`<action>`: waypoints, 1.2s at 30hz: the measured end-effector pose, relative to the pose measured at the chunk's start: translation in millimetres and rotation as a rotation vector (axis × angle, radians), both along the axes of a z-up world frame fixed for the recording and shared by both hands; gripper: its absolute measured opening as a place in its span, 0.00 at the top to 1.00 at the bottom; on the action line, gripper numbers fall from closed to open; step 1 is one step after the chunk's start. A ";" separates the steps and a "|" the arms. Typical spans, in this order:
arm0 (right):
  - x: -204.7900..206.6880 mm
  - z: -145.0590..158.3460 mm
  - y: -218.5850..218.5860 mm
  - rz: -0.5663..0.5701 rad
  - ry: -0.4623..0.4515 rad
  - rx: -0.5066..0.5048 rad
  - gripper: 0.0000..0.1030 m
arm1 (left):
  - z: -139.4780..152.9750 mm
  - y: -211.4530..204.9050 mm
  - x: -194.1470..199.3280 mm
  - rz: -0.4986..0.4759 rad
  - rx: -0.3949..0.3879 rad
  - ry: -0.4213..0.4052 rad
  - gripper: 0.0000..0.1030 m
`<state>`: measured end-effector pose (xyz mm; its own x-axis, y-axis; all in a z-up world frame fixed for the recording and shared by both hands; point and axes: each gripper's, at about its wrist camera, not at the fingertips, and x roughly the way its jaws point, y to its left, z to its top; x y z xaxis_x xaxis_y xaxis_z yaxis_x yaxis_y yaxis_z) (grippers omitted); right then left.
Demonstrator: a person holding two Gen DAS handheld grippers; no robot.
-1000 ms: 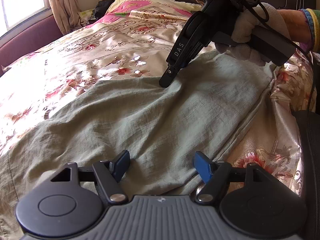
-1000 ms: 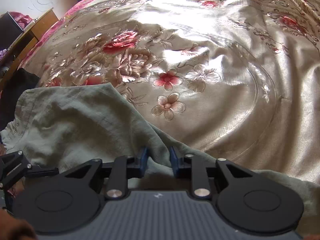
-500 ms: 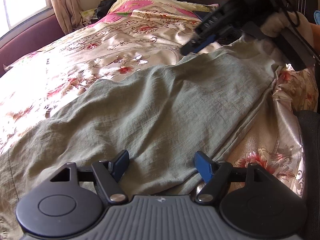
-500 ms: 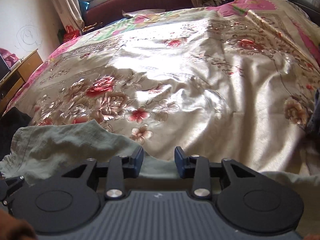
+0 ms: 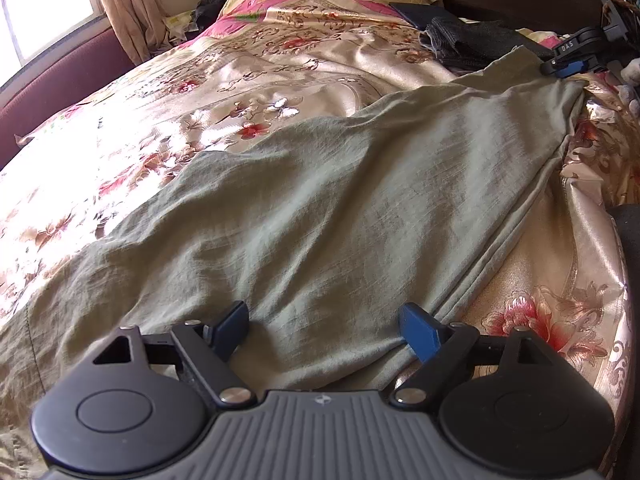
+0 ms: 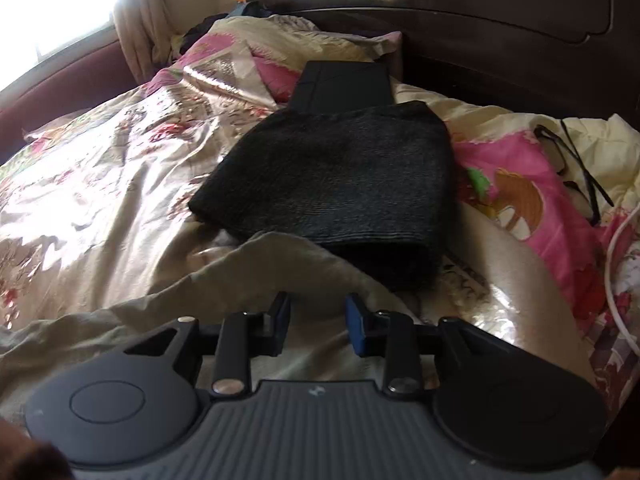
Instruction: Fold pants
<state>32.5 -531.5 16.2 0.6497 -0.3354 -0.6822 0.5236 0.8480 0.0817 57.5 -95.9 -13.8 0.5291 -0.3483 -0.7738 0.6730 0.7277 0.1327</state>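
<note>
Left wrist view shows the pants spread long across the bed. They are a soft grey-green, thin and crinkly, with lots of little wrinkles and one big fold running down the middle. A seam line runs along the right edge, where the cloth is doubled over. The pants lie on a shiny cover with red and pink flowers, and bright sun falls on the left part of it.

The left gripper sits low at the near end of the pants. Its two blue fingers are wide apart, and the cloth lies between them, not pinched.

Far away at the other end, the right gripper shows as a dark shape with a blue tip, at the top corner of the pants (that corner is lifted a bit off the bed).

From the right wrist view, the right gripper has its fingers partly apart, with a gap between them. Pants cloth lies in a hump in front of them and under them. It looks loose there, not squeezed.

Just past that hump sits a folded dark cloth, and behind it a flat black thing. A pair of glasses lies on the pink pillow to the right, near a white cord. A dark wooden headboard stands behind.
</note>
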 end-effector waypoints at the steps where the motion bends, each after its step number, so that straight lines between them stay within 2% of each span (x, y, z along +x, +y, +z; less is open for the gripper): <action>1: -2.3 -2.3 -6.6 -0.049 0.012 -0.015 0.66 | 0.3 -1.0 -0.1 0.003 0.008 0.000 0.06; 3: -12.3 -7.5 -21.7 -0.153 0.009 0.003 0.64 | 0.6 -2.8 -1.4 0.004 0.022 -0.007 0.05; 5: -28.6 -6.3 -28.7 -0.179 -0.054 0.059 0.66 | 0.7 -5.2 -3.1 0.000 0.040 -0.019 0.05; 8: -58.6 5.4 -20.0 -0.172 -0.143 0.129 0.64 | 0.4 -8.3 -5.1 -0.006 0.064 -0.030 0.05; 10: -80.2 10.2 -11.5 -0.142 -0.220 0.247 0.63 | 0.5 -9.4 -5.6 -0.006 0.074 -0.033 0.05; 12: -91.7 7.0 -3.7 -0.096 -0.252 0.382 0.62 | 0.4 -10.0 -6.1 -0.007 0.081 -0.037 0.04; 14: -92.6 -1.3 4.3 -0.062 -0.258 0.456 0.62 | 0.3 -11.4 -6.6 -0.009 0.091 -0.043 0.04; 19: -71.9 -27.2 2.0 -0.123 -0.183 0.480 0.64 | 0.9 -13.5 -8.5 -0.009 0.107 -0.055 0.04; 20: -70.6 -30.0 1.2 -0.145 -0.191 0.503 0.60 | 0.6 -13.7 -9.1 -0.008 0.107 -0.056 0.04; 24: -69.7 -32.6 3.3 -0.160 -0.262 0.527 0.58 | 0.2 -12.7 -8.7 -0.006 0.105 -0.054 0.03; 26: -71.7 -43.0 -3.2 -0.183 -0.331 0.587 0.66 | -0.1 -12.5 -8.0 -0.006 0.108 -0.052 0.02; 28: -76.7 -45.1 -4.1 -0.215 -0.384 0.619 0.68 | 0.6 -12.5 -8.0 -0.001 0.109 -0.050 0.02; 31: -89.5 -40.5 2.9 -0.200 -0.485 0.571 0.68 | -0.9 -13.2 -9.0 0.000 0.111 -0.055 0.01; 33: -88.9 -45.4 2.4 -0.218 -0.467 0.542 0.68 | -1.0 -13.9 -8.5 -0.002 0.115 -0.054 0.01; 34: -85.5 -51.9 -1.8 -0.222 -0.449 0.578 0.65 | -0.7 -14.3 -8.4 -0.003 0.119 -0.054 0.01; 36: -81.0 -56.6 -5.3 -0.223 -0.439 0.588 0.61 | -0.6 -15.1 -8.6 -0.006 0.124 -0.056 0.01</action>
